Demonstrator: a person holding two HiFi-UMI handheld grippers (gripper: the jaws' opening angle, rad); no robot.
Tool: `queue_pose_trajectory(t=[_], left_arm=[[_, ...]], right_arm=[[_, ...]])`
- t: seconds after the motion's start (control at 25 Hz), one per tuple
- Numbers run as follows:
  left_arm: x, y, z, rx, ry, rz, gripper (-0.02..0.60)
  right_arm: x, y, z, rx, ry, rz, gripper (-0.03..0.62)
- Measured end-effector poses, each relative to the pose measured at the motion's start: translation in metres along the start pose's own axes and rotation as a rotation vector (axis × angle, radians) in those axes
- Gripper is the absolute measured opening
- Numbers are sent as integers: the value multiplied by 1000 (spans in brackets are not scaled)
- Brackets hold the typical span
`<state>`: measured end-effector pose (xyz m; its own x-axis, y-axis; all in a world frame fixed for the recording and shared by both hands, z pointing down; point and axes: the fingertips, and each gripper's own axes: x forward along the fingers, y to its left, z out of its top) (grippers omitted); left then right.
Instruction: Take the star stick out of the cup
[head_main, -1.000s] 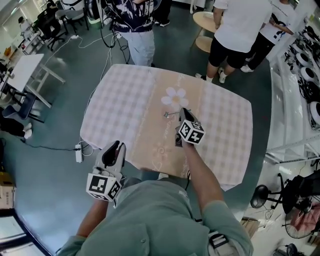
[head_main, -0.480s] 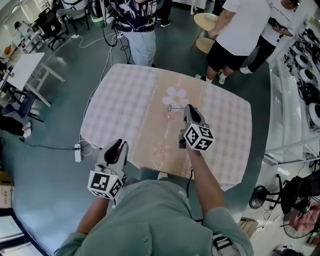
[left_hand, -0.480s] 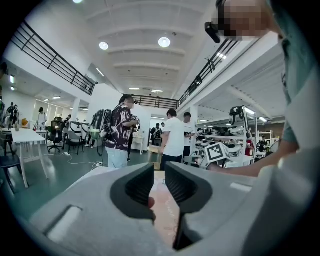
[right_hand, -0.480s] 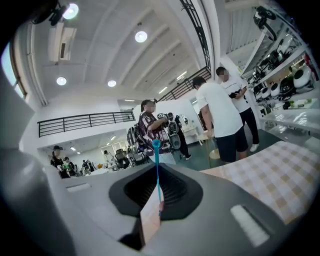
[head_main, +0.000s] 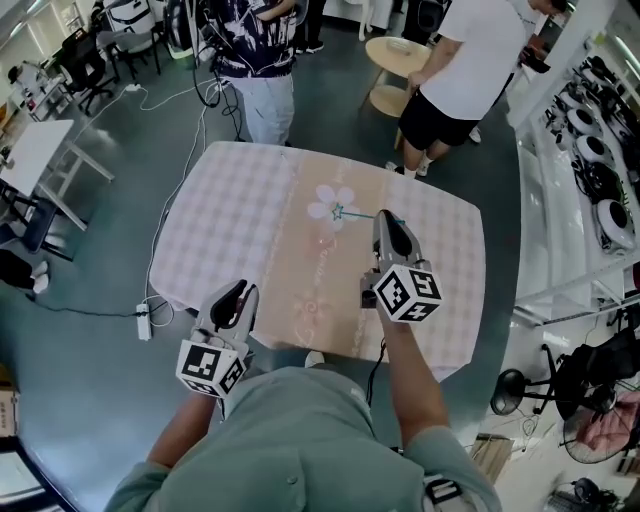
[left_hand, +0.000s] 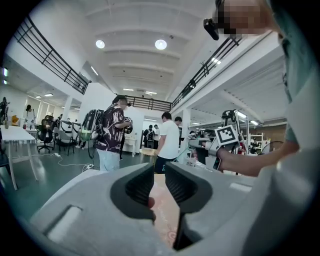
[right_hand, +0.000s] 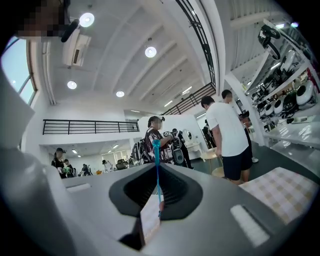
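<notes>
Star stick (head_main: 340, 212) is pinched in our right gripper (head_main: 385, 218), whose jaws are closed tight on its thin blue shaft. It hangs above the middle of the tabletop (head_main: 230, 220), nearer the far edge, with its star tip over the flower print (head_main: 326, 206). Its long axis runs straight out from the jaw tips towards the left, roughly along the far edge, so we judge any pull should follow that line. Our left gripper (head_main: 236, 292) sits well apart at the near edge, jaws a narrow gap apart with nothing between them. We cannot see the cup in any view, so we cannot tell whether the stick is clear of it
</notes>
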<state>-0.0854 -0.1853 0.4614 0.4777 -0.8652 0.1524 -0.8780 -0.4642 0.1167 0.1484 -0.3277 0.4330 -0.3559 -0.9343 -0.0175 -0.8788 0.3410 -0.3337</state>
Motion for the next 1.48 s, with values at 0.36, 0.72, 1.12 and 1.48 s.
queue_pose_trajectory(t=[0.36,0.72,1.12,1.48], left_arm=[[1,-3,-1,-5,-2,-18,75],[-2,1,0,4,-8,-6,75],[-4,3,1,5,-5,0,75],[0,-4,-4,3,-5,-17,75]], right_arm=[[-10,10,23,-30,-54,6,8],[-7,17,24,-73,-59,9,6],[-6,23,26,-74,-60,26,6],[-12,15,23,-83,-53,9,6]])
